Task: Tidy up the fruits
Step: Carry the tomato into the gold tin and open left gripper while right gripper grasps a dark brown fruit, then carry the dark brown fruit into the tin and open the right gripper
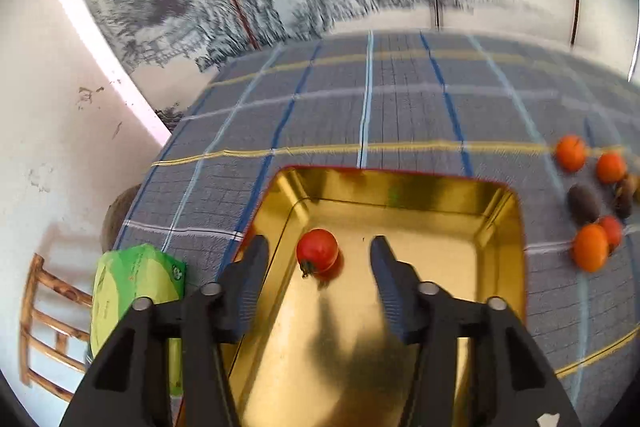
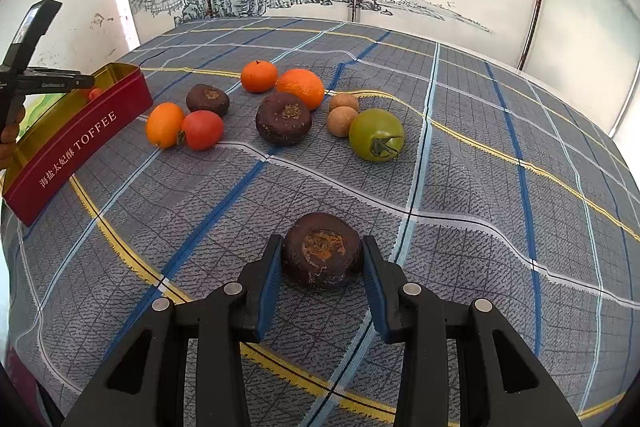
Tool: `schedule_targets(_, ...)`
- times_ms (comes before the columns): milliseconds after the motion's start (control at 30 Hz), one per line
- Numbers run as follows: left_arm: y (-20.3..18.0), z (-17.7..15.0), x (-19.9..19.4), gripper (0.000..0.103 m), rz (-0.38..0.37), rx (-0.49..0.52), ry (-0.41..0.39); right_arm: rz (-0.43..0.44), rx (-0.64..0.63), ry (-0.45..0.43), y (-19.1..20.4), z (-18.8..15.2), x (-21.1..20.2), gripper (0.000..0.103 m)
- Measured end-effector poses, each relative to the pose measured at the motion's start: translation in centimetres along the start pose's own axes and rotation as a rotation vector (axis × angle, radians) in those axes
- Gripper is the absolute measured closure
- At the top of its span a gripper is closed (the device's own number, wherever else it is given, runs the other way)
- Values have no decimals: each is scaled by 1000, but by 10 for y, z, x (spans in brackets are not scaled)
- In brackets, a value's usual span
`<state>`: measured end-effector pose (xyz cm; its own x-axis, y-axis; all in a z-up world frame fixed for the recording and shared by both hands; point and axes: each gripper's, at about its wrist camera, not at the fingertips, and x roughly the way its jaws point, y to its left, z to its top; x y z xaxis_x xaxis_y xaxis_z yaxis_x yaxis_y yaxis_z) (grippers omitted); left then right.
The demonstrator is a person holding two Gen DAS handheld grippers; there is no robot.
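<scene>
Hovering over the shallow gold-lined rectangular tin (image 1: 404, 187), the left gripper (image 1: 316, 255) with jaws spread, pads clear of the small red cherry tomato (image 1: 317, 251) lying loose on the tin's shiny floor between them and nearer the left pad. Pinching a dark brown, flattened round water-chestnut-like fruit (image 2: 322, 251) in the right gripper (image 2: 322, 253), both blue ribbed pads pressing its flanks, fruit low over the grey-blue checked tablecloth (image 2: 460, 167); impossible to tell whether resting on the cloth or just lifted. Waiting well apart on the cloth: the remaining pile, with two more dark brown round fruits (image 2: 284, 123), two orange mandarins (image 2: 300, 87), a small orange oval fruit (image 2: 164, 125) touching a red tomato (image 2: 203, 129), two tan round longan-like fruits (image 2: 342, 121) and a green tomato (image 2: 376, 135). Standing at the left edge in the right wrist view, the red-sided tin lettered TOFFEE (image 2: 80, 143), the left gripper above it. Doing this step well, probably: drawing the left claw straight up and back, avoiding nudging the tomato, since a round fruit on slick metal is likely to roll; keeping the right squeeze steady and central on the hard fruit, carrying it level to the tin, lowering close to the floor before letting go, away from the tomato.
</scene>
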<state>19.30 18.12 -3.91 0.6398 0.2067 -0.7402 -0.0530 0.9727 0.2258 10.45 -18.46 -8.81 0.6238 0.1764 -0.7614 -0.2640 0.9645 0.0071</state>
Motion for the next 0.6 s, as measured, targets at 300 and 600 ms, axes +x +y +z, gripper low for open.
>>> schedule_targets(300,34,-56,-103,4,108,-239,-314,49,35,17,4,3,-3,64)
schedule_targets(600,72,-108,-116,3,17,-454,-280,180,4,-27,57,45,-28,64)
